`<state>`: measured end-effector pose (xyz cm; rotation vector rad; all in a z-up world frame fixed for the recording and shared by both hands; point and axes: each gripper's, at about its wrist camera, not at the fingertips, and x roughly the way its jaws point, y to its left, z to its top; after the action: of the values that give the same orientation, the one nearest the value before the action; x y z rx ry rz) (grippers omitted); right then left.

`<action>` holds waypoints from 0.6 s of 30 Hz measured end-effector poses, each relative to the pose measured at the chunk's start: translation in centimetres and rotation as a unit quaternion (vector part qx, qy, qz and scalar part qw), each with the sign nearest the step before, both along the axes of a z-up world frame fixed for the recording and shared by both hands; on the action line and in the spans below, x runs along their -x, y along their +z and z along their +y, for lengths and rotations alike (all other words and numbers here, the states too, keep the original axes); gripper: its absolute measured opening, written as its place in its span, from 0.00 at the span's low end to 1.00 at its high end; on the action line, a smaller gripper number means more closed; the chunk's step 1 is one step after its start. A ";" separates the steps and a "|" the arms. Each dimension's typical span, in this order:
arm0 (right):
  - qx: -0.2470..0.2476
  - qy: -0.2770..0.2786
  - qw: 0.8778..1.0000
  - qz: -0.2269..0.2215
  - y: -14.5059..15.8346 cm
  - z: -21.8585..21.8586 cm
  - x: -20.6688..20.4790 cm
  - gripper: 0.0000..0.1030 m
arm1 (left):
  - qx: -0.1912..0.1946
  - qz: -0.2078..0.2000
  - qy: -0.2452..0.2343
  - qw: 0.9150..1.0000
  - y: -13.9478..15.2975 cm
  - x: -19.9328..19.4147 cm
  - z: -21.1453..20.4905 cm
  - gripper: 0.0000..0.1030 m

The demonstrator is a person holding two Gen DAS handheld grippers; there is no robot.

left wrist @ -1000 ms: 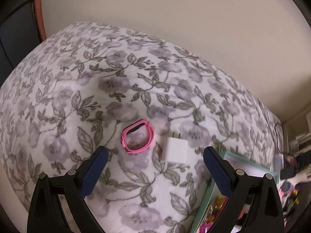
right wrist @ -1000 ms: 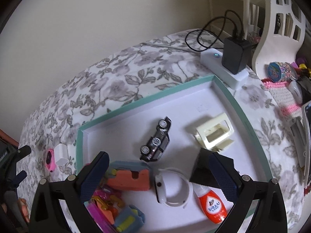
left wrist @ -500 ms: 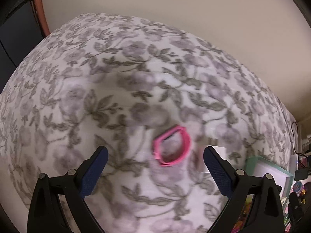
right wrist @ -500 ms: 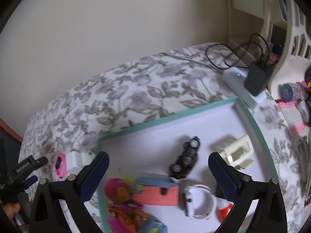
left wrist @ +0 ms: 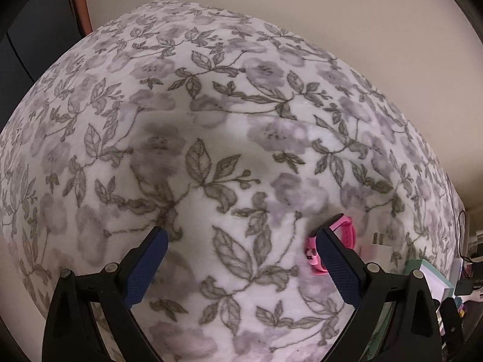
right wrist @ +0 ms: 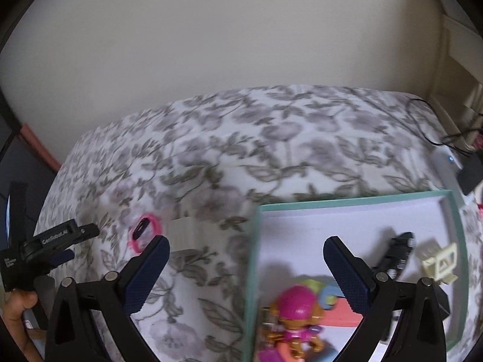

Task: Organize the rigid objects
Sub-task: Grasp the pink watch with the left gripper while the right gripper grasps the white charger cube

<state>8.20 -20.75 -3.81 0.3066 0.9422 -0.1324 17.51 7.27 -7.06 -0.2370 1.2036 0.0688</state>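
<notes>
On the floral blanket [right wrist: 271,138], left of the teal tray [right wrist: 253,259], the pink watch band [left wrist: 344,235] and white charger [right wrist: 184,235] lie loose, not yet collected. Several toys, including a black toy car [right wrist: 398,249], already sit inside the tray. Left gripper [left wrist: 238,252] and right gripper [right wrist: 246,259] both stand wide and empty. Judgement: task partly done.

Pink watch [left wrist: 344,235] behind right fingertip [left wrist: 327,242].

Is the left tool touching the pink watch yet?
Cannot tell. In the left wrist view one finger overlaps the pink watch, hiding any gap. The right wrist view puts the left tool short of the watch, but it is blurred.
</notes>
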 end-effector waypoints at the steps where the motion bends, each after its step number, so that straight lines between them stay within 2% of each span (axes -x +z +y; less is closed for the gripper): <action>1: -0.001 0.003 1.000 0.002 -0.1 0.4 -0.3 1.00 | 0.001 0.001 -0.001 1.000 -0.1 -0.1 0.1 0.96; 8: 0.000 0.028 0.999 0.015 -1.4 3.0 -2.6 1.00 | 0.020 0.013 -0.016 1.000 -0.8 -0.9 -0.4 0.96; 18: 0.004 0.046 0.998 0.032 -3.6 4.9 -5.2 0.97 | 0.021 0.017 -0.055 0.998 -1.8 -1.9 -2.9 0.96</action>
<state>13.35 -15.80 -7.42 0.2525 1.0182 -0.0608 19.40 4.41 -8.86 -0.2066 1.2506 -0.0487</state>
